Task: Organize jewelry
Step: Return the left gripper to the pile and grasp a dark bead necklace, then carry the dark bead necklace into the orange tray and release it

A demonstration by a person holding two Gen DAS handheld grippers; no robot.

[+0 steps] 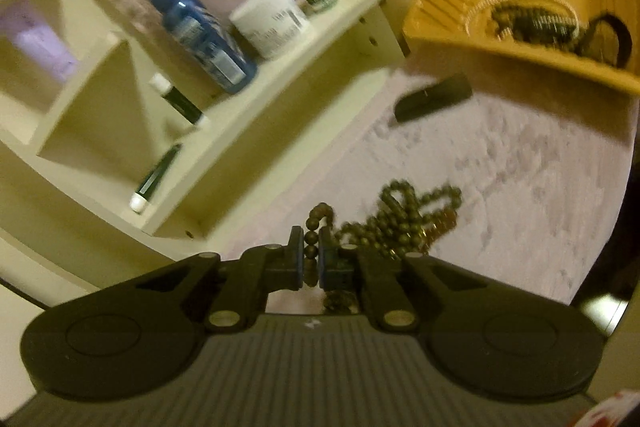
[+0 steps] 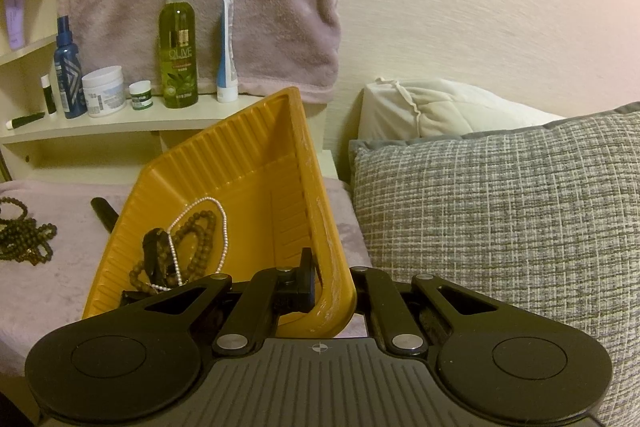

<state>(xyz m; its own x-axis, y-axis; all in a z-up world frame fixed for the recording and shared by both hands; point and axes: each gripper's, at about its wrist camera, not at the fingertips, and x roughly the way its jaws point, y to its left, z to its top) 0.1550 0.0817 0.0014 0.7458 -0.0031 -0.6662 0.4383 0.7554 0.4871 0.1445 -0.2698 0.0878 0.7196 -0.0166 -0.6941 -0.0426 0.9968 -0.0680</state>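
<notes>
Bead strand point(image 2: 24, 231) on blanket point(image 2: 60, 291) left of tray point(image 2: 240, 163); pearl necklace point(image 2: 200, 227) in tray; shelf point(image 2: 120, 123) behind

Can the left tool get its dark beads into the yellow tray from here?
Probably yes. The left tool is shut on the dark bead strand, and the right tool holds the yellow tray tilted, its open side facing the beads over bare blanket.
</notes>
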